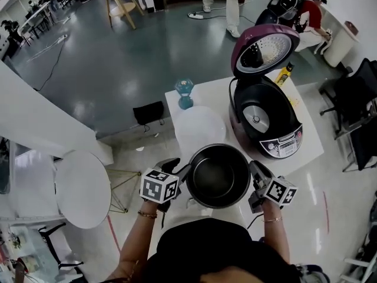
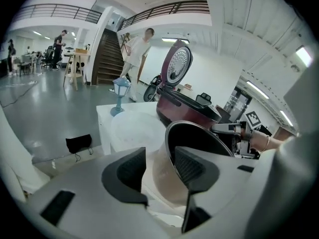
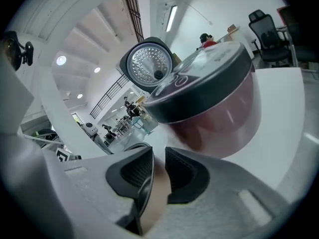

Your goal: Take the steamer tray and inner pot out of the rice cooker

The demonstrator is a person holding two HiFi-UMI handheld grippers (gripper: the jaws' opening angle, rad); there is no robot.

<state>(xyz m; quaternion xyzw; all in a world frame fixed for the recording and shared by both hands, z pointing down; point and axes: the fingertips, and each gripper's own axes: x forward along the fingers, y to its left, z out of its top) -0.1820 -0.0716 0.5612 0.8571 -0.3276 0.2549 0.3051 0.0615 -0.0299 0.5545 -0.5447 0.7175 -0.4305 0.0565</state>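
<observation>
**Inner pot at the near table edge, one grip slack, one tight**

Far left, a round white side table [image 1: 82, 187] stands well apart from the work, with open grey floor [image 1: 118, 58] beyond it. The white table [image 1: 306, 135] has bare room along its left edge, apart from a blue glass goblet [image 1: 184, 93] near the far corner. Just behind the pot lies the translucent white round steamer tray [image 1: 200, 128], out of the cooker.

The left tongs [image 2: 159, 166] straddle the left rim of the black round metal inner pot [image 1: 218, 175]. Their jaws stand apart: one pad is inside the pot and the outer pad is clear of the wall.

The pot is at the table's near edge, close to the person. The right tongs [image 3: 158, 171] are nearly closed, pinching the pot's right rim.

To the right, the dark red rice cooker [image 1: 265, 122] fills most of that side, its lid raised upright and its front panel near the table's right edge.
</observation>
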